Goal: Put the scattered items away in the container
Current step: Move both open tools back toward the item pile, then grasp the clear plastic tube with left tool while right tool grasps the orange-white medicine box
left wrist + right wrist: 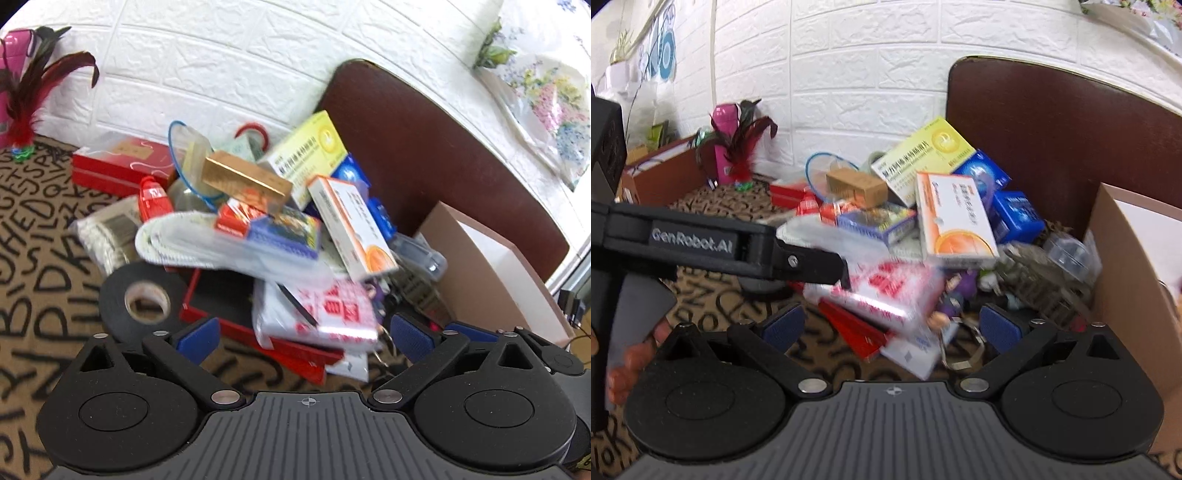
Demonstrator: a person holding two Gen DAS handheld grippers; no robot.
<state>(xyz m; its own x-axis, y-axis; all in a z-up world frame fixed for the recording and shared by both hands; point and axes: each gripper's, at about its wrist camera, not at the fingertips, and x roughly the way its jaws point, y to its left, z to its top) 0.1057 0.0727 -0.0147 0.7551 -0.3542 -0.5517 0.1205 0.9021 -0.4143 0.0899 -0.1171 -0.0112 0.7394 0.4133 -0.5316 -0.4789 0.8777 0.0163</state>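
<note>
A heap of scattered items lies on the letter-print cloth: a white-orange medicine box [351, 225] [955, 218], a yellow-green box [308, 155] [923, 155], a gold box [245, 177], blue boxes [1015, 214], a red-and-white plastic packet [325, 314] [886, 291], a black tape roll [142, 299]. The cardboard container [491, 273] [1134, 258] stands to the right. My left gripper [304, 334] is open and empty, just in front of the heap. My right gripper [890, 326] is open and empty near the packet. The left gripper's body [720, 247] crosses the right wrist view.
A brown chair back [424, 147] stands behind the heap against the white brick wall. A red feather shuttlecock [26, 110] and a pink bottle [726, 147] stand at the far left. A red flat box [122, 166] lies at the heap's back left.
</note>
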